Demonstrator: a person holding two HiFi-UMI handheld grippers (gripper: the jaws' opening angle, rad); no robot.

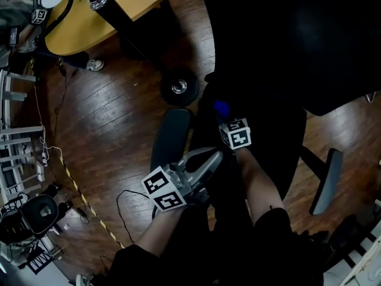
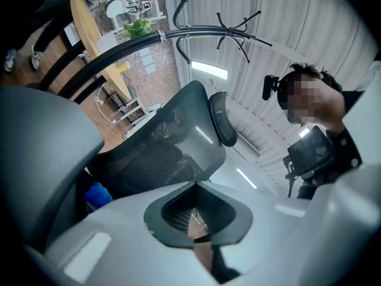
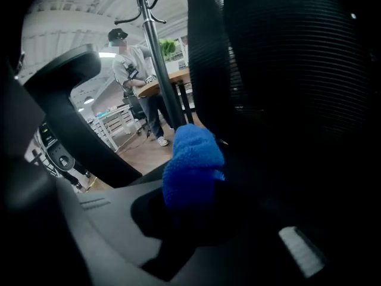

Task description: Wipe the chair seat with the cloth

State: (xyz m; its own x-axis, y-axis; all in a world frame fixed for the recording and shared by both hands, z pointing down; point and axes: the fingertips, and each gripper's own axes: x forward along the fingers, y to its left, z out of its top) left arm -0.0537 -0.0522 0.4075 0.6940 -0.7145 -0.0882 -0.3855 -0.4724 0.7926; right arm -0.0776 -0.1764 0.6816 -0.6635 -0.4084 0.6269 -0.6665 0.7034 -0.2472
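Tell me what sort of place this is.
Probably an office or lab workspace: there is a mesh office chair, a round-edged wooden table and a coat stand, all on wood flooring.

The cloth [image 3: 191, 162] is bright blue. The chair [image 1: 268, 58] is black, and its back [image 2: 158, 154] shows a fine ribbed mesh pattern. The left gripper [image 1: 209, 159] is pale grey; the right gripper [image 3: 196, 180] is dark grey to black. The 2 marker cubes [image 1: 164, 189] carry black squares on white. The floor [image 1: 119, 118] is dark brown planks. A yellow-and-black striped tape [image 1: 89, 207] runs near the floor's left edge. The table top [image 1: 77, 28] is honey-yellow wood.
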